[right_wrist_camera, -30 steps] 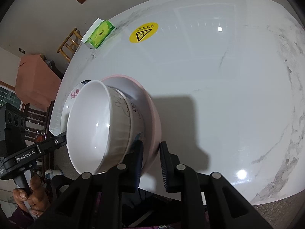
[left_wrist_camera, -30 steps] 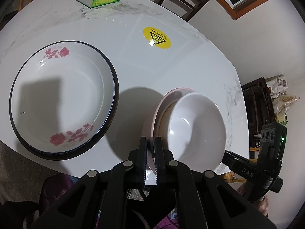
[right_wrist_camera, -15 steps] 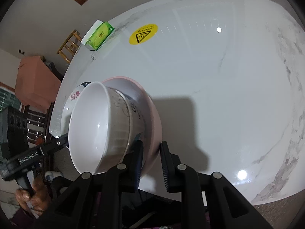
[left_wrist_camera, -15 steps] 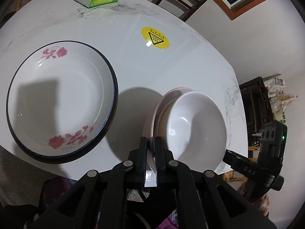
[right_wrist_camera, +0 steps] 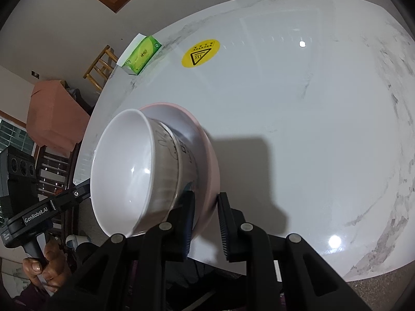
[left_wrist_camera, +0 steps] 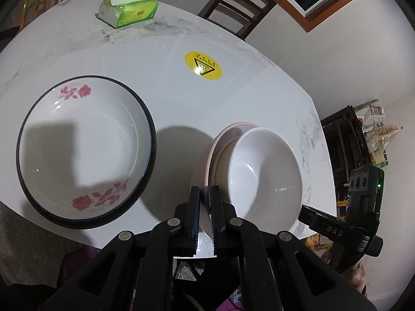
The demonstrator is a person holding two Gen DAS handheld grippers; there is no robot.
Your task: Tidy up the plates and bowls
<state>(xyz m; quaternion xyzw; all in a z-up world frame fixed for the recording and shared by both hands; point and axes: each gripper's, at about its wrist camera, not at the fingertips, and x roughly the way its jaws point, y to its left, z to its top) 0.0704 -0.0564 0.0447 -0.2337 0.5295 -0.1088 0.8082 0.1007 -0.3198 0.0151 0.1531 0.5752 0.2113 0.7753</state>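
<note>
My left gripper is pinched tight on the near rim of the shallow pink plate, with the thin edge running up between the two black fingers. My right gripper clamps the same pink plate from the opposite side, its fingers closed on the thicker rim. On that plate sits a stack of bowls: a smooth white bowl nested in a ribbed one with dark markings; the whole stack looks tilted, though I cannot tell whether it is clear of the white marble-patterned tabletop. To my left, apart from the plate, a wide white enamel basin with a black rim and red flowers rests flat on the table. Farther off lies a round yellow warning sticker, and at the far edge a green tissue pack. Beyond the table stands a dark wooden chair.
</note>
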